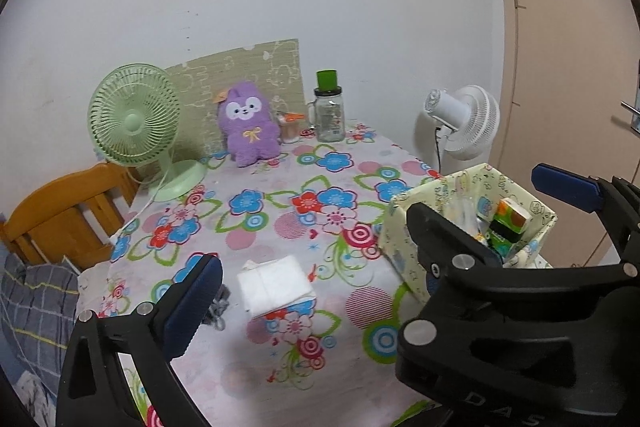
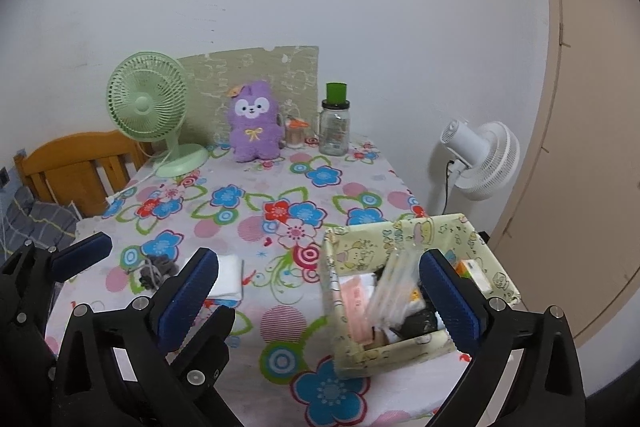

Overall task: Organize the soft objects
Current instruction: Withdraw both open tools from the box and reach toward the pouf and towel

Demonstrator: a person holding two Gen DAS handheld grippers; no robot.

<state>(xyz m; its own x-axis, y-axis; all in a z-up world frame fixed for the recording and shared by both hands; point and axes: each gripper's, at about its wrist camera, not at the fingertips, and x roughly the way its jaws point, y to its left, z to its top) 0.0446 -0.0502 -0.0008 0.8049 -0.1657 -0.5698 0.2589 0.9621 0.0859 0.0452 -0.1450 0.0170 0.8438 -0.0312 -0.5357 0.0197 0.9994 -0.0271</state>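
A purple plush toy (image 1: 248, 127) (image 2: 254, 125) sits upright at the table's far edge, against a patterned board. A white folded soft pack (image 1: 276, 283) (image 2: 230, 279) lies on the floral cloth, with a small grey fluffy item (image 1: 218, 307) (image 2: 156, 269) beside it. My left gripper (image 1: 316, 291) (image 2: 168, 275) is open above these two and touches neither. A pale patterned box (image 1: 400, 259) (image 2: 404, 349) holds a clear bag, packets and a carton. My right gripper (image 2: 320, 303) (image 1: 476, 193) is open wide and empty, its right finger over the box.
A green desk fan (image 1: 134, 119) stands at the back left, and a glass jar (image 1: 330, 115) with a green lid to the right of the plush. A white fan (image 1: 464, 123) stands beyond the table's right edge. A wooden chair (image 1: 60, 211) with checked fabric is on the left.
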